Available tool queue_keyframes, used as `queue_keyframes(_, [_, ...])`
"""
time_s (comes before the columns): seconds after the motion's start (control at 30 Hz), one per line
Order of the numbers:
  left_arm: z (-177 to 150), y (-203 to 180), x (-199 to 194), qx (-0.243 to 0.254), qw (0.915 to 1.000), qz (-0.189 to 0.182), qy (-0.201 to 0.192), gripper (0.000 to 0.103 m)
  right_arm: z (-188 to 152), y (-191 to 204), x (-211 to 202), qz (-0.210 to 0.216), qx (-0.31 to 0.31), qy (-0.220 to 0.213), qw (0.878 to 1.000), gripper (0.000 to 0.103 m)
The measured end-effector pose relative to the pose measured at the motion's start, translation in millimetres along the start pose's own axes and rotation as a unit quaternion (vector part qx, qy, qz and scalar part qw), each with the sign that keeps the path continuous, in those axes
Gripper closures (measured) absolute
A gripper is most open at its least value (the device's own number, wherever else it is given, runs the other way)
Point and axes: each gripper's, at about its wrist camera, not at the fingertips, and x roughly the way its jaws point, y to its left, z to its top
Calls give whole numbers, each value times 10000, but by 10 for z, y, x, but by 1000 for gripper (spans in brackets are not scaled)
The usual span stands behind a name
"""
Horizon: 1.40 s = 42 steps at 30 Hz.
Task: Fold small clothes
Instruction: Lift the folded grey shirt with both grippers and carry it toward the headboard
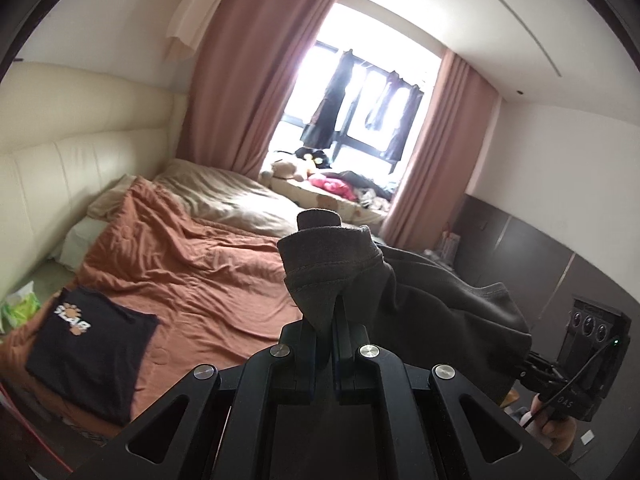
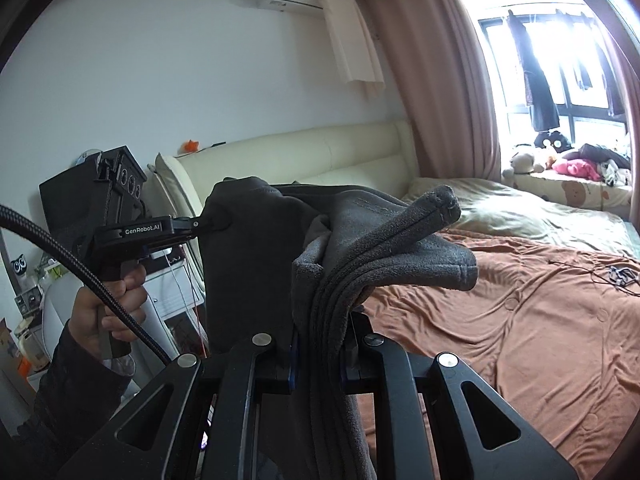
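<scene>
So the bed [image 1: 192,272] with its rust-orange quilt is the work surface, and one black printed tee [image 1: 92,344] already lies folded flat near its edge, so that piece looks done. The dark grey fleece garment [image 2: 260,240] is up in the air, strung between both tools: left gripper [image 1: 334,316] pinching one hem, right gripper [image 2: 320,332] pinching a bunched edge. No fold laid down yet, I'd say.

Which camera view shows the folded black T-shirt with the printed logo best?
The left wrist view: the black T-shirt lies folded on the orange quilt at lower left, logo visible. The right wrist view does not show it; the held grey garment and a different part of the bed fill that view.
</scene>
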Motion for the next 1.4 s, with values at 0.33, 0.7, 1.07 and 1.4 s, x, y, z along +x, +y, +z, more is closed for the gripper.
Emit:
queue_keyframes(0.33, [170,900,-73,-163,9977,633,-165,98,132,-182,1083,496,-31,225,9985,93])
queue_keyframes(0.7, [390,2007,-81,-304,9915,1210,-381,98,192,-156,2477,1213,-90,439,9916,93])
queue_keyframes(1.07, [414,2903,-178,-661,9776,1935,-500,98,4,-106,3658,1846,158,916,9784,93])
queue_keyframes(1.4, [501,3440,109,-880,9552,2823,-96,98,-169,-305,4473,1893,744,1300,9704,92])
